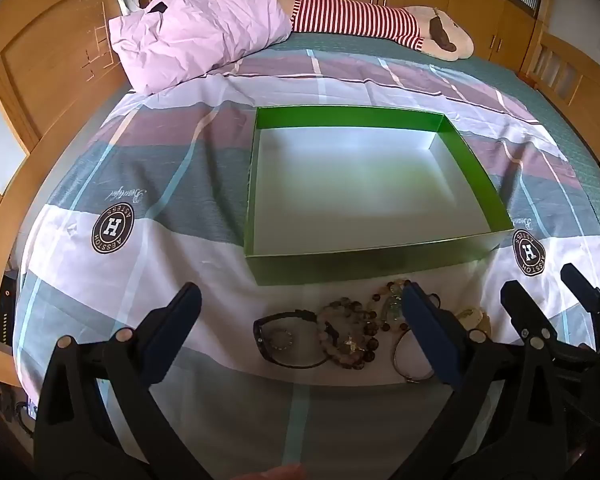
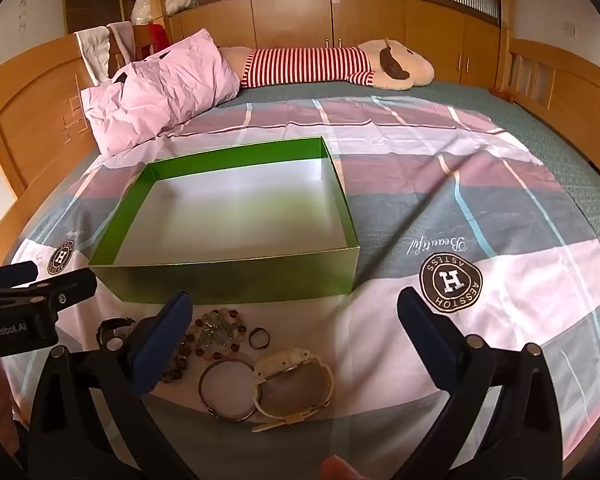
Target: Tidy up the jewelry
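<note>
On the bed (image 2: 500,160) lay a checked sheet (image 2: 440,216) in pink, grey, white and light blue. A green box (image 1: 380,258) with a white inside sat in the middle of it, and nothing was in the box. Behind the box was a crumpled pink pillow (image 1: 196,28). Beside the pillow lay a big soft toy (image 2: 392,64) in a red and white striped shirt. Wooden cupboards (image 2: 292,20) stood along the wall past the bed, and the bed had a wooden headboard (image 1: 56,60).

The sheet had round brown badges (image 2: 451,280) on it. Each showed a big H with the words AESSTOH and ASTESS around it. Near one badge I could read "Beautiful" in curly letters. On the side of my left gripper, in the right camera, it said GenRobot.AI.

The jewelry lay on the sheet just in front of the box. There was a black watch (image 1: 290,338), a heap of bead bracelets (image 1: 352,332), a metal bangle (image 2: 226,392), a cream bangle (image 2: 296,386) and a small dark ring (image 2: 259,337).

My left gripper (image 1: 300,320) hung over the jewelry with its jaws spread wide, holding nothing. My right gripper (image 2: 294,320) was the same, wide apart and holding nothing, just above the bangles.
</note>
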Demonstrator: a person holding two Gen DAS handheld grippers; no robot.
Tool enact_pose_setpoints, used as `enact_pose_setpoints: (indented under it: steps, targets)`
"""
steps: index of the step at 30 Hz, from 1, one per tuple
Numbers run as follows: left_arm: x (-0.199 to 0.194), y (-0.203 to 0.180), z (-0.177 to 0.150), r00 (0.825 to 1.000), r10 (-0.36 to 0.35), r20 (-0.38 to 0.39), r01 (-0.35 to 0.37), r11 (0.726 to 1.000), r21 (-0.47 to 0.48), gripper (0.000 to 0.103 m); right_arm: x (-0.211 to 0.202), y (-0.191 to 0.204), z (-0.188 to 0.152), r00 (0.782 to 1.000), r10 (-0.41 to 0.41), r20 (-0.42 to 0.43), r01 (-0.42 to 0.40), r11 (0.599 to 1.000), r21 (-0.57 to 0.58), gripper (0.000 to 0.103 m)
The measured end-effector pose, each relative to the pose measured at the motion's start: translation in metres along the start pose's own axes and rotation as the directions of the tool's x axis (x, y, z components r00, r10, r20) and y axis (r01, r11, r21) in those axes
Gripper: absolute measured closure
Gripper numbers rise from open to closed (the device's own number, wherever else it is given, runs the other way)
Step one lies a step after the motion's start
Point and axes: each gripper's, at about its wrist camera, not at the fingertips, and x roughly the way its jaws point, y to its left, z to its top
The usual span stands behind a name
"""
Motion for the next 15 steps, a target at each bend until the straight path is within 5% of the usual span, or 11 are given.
enact_pose_setpoints:
  steps: [15]
  targets:
    - [0.001, -0.003, -0.005, 1.0, 0.005, -0.005, -0.005, 1.0, 0.014, 0.002, -0.005, 0.001, 0.002, 1.0, 0.017, 0.007, -0.017, 1.0, -0.016, 0.001]
